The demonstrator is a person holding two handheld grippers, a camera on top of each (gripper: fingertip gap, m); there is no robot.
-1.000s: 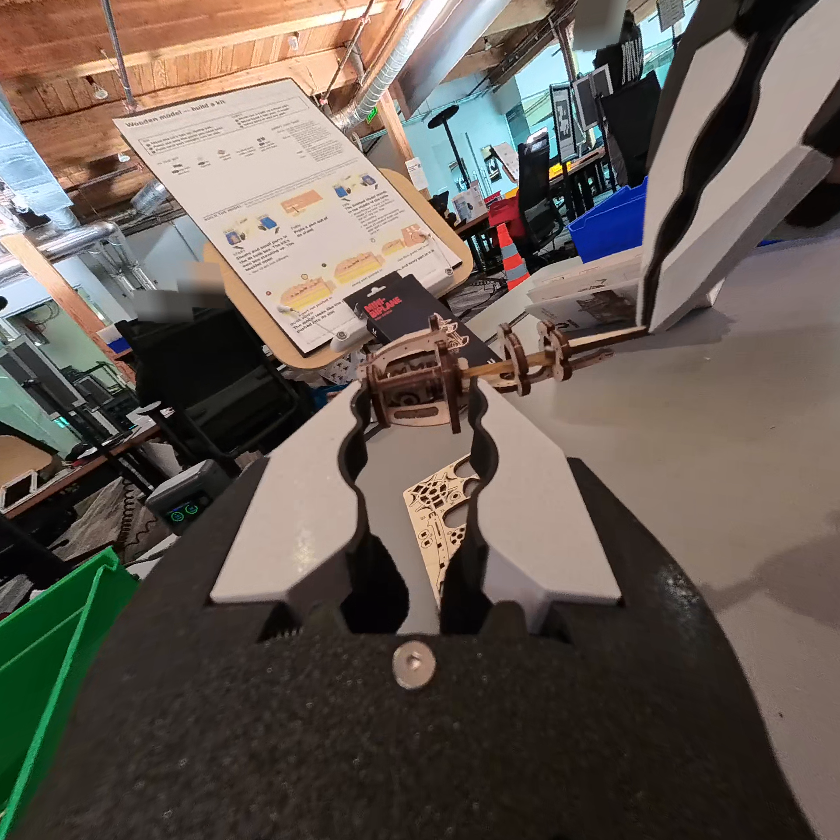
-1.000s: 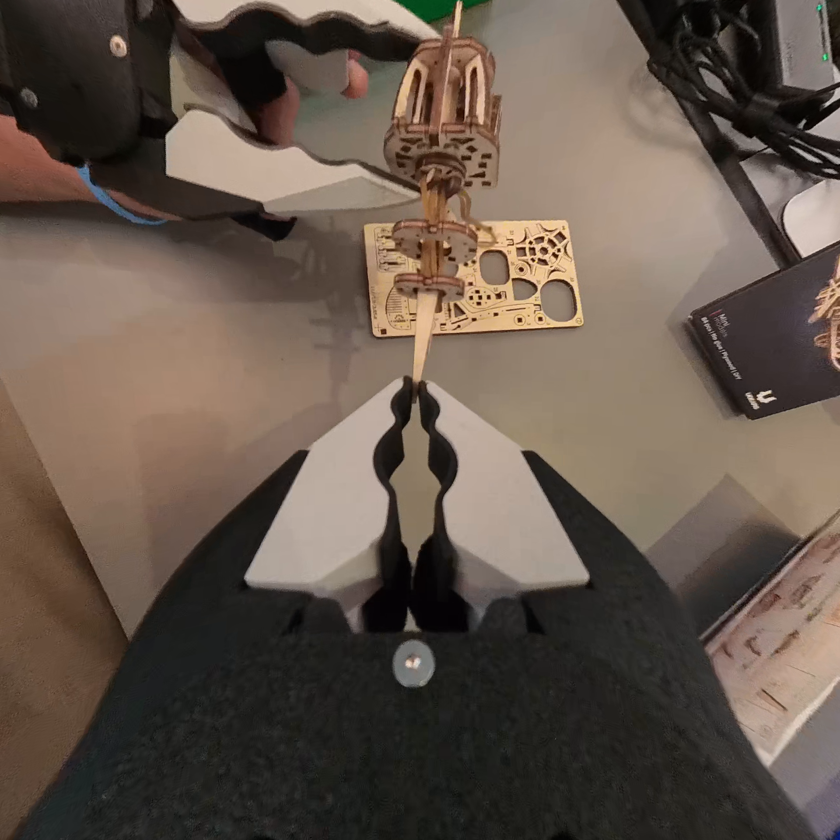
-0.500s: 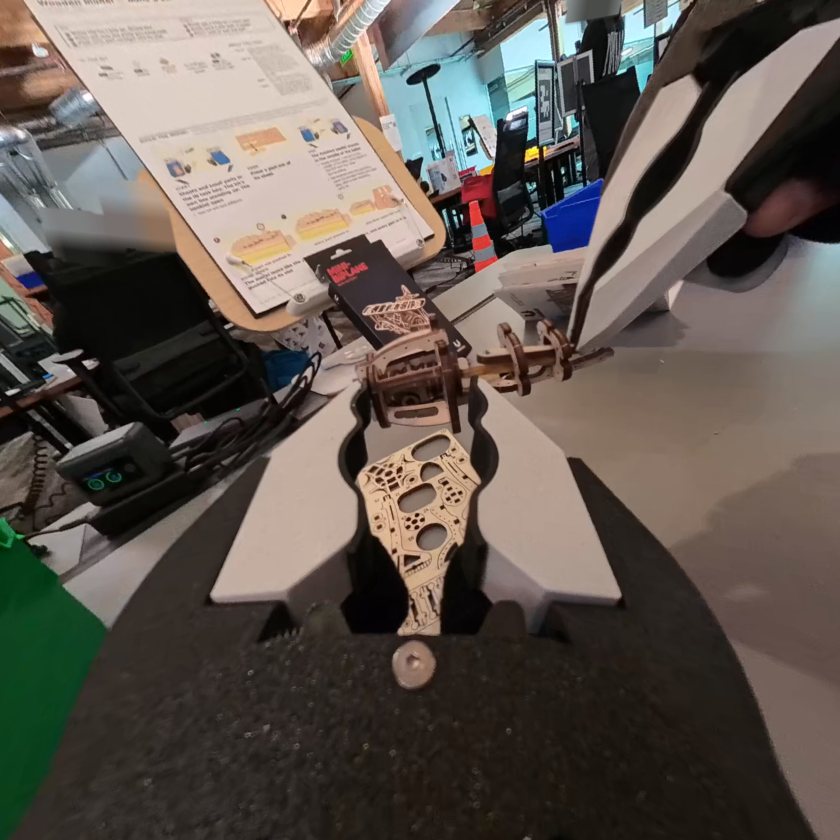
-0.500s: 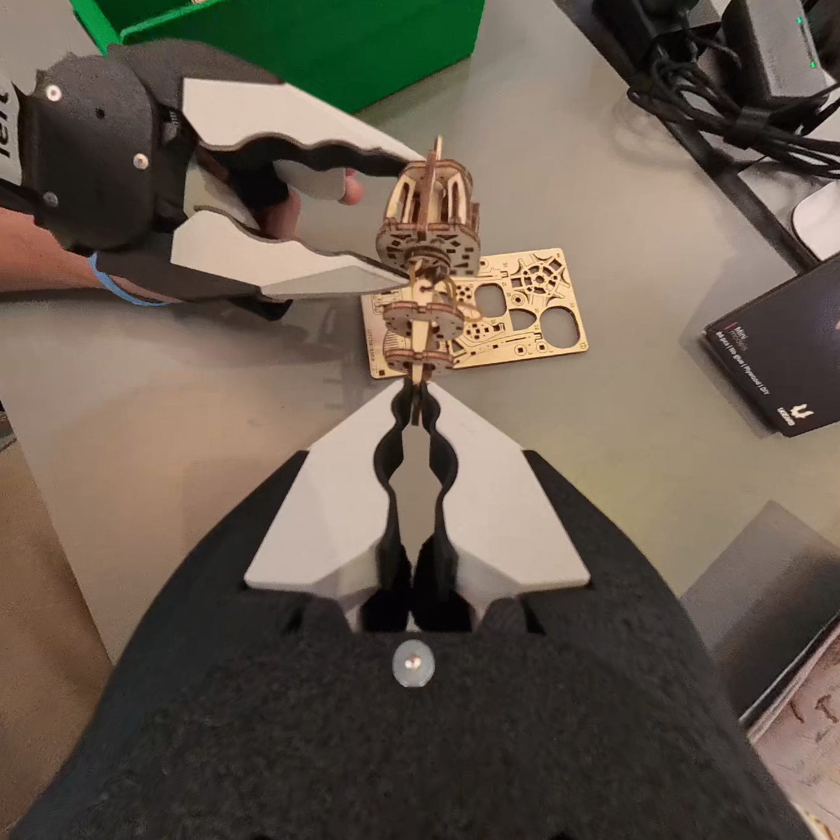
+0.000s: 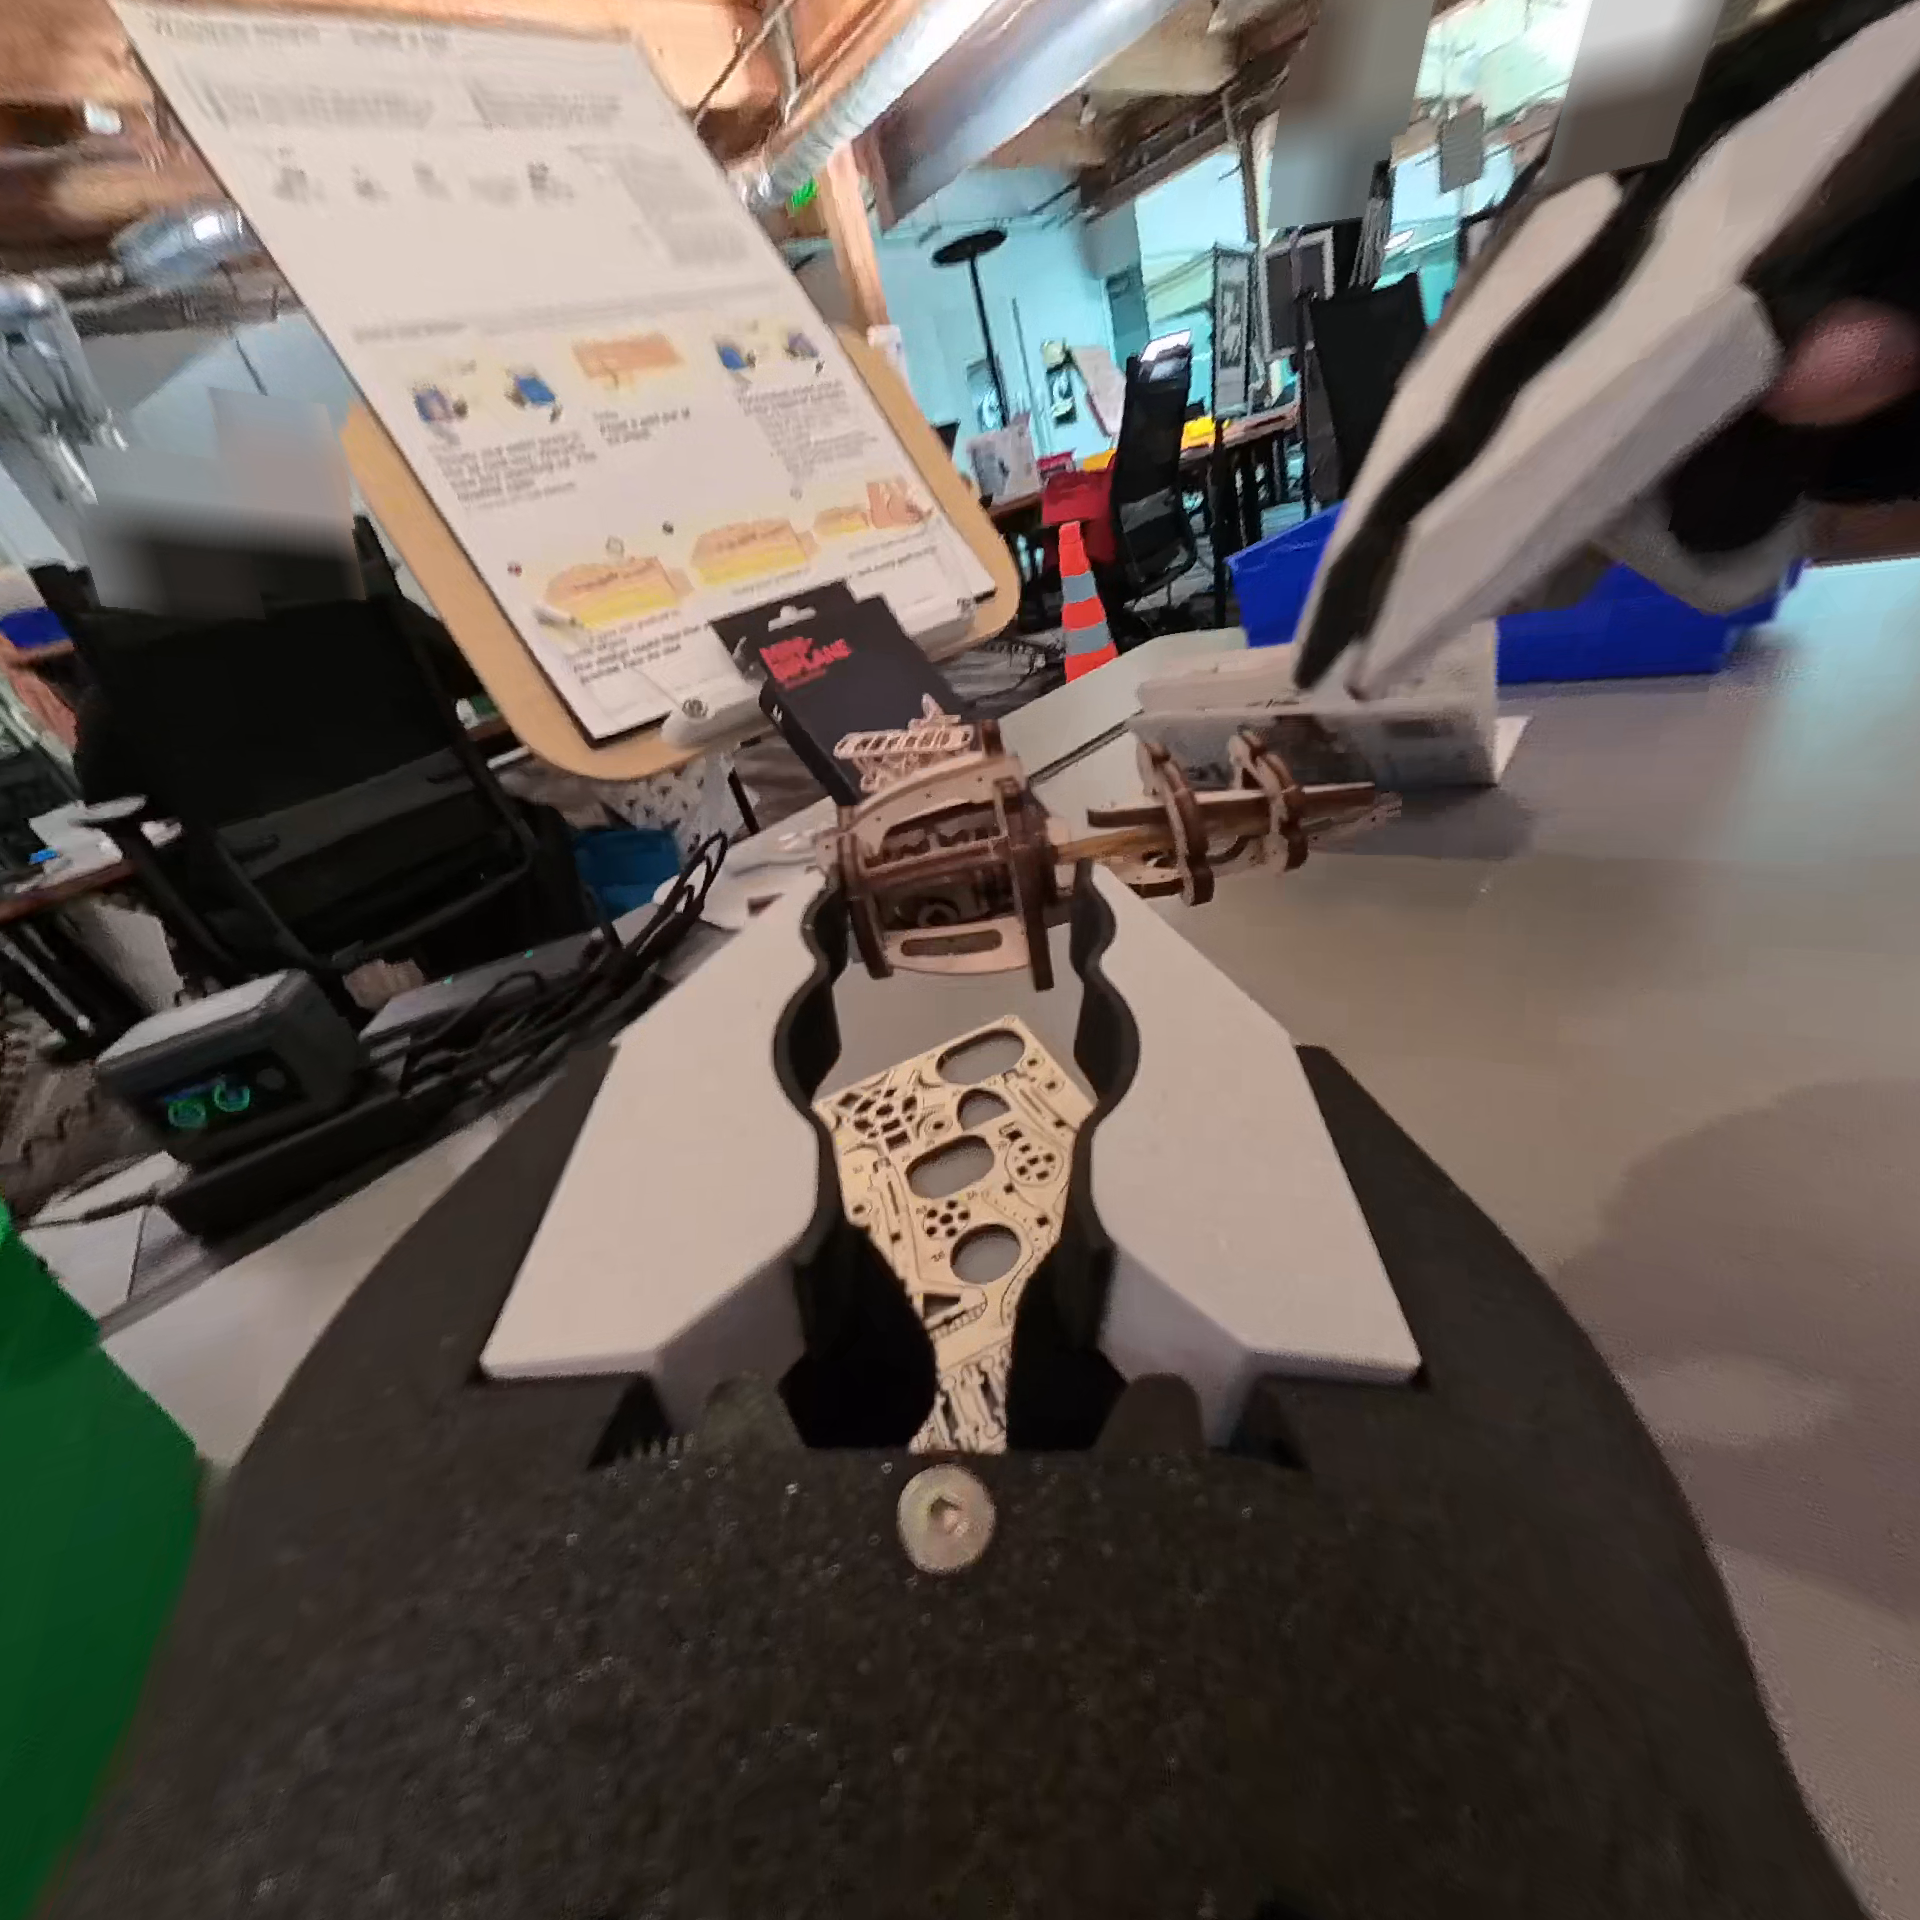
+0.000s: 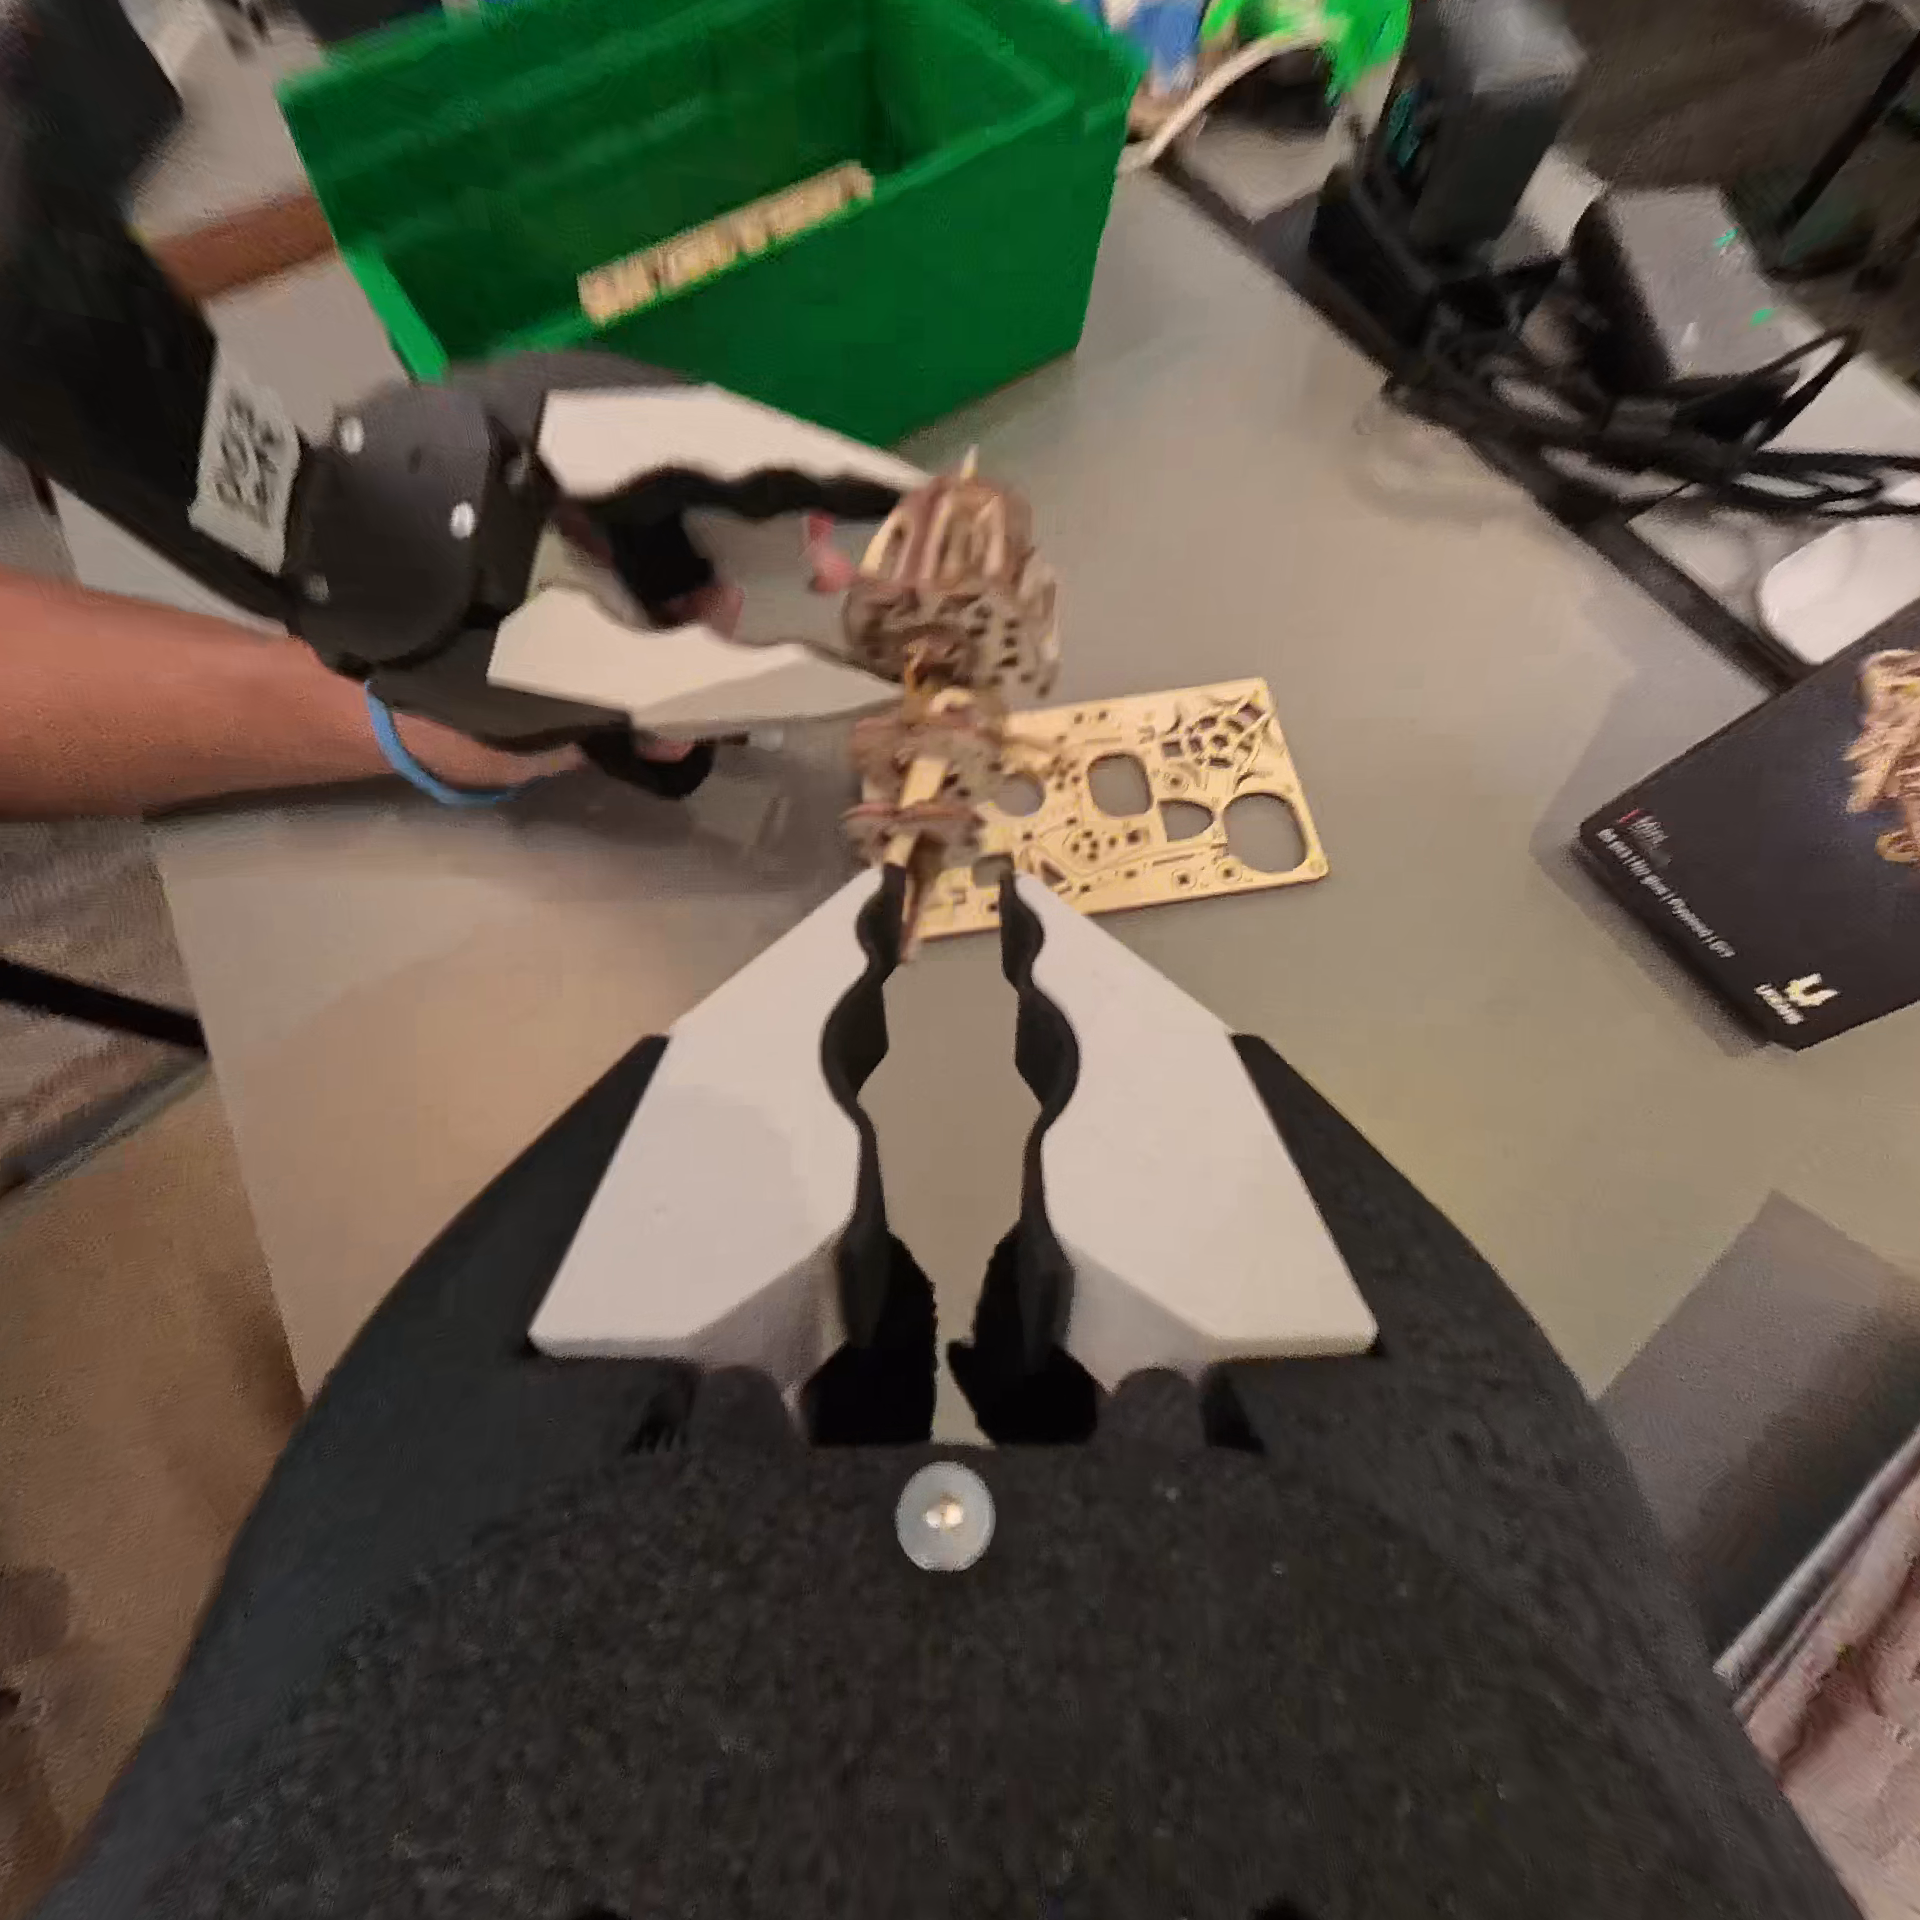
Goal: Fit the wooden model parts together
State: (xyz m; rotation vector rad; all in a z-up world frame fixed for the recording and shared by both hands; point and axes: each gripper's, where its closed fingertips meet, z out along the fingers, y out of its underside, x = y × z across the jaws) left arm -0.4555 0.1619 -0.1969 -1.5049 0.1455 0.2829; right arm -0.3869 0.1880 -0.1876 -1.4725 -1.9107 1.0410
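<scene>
Wooden, pale and laser-cut, the half-built model (image 5: pixel 951 883) hangs in the air above the grey table (image 5: pixel 1558 1039), its barrel-shaped body clamped between the fingertips of the left tool (image 5: pixel 951 914). A thin spine with two small round ribs sticks out sideways from that body toward the right tool (image 6: pixel 940 904). That tool's fingers now stand apart with a clear gap between them; the tip of the spine lies against the left finger only, and I cannot tell whether it touches. Flat on the table under the model lies the cut-out parts sheet (image 6: pixel 1132 800), several oval holes already punched from it. A green bin (image 6: pixel 727 187) sits toward the far edge behind the left tool, with a strip of wood inside. A black box (image 6: pixel 1787 862) rests near the right edge. Propped up beyond the table stands an instruction board (image 5: pixel 582 353), and cables (image 6: pixel 1621 395) trail along the far side.
</scene>
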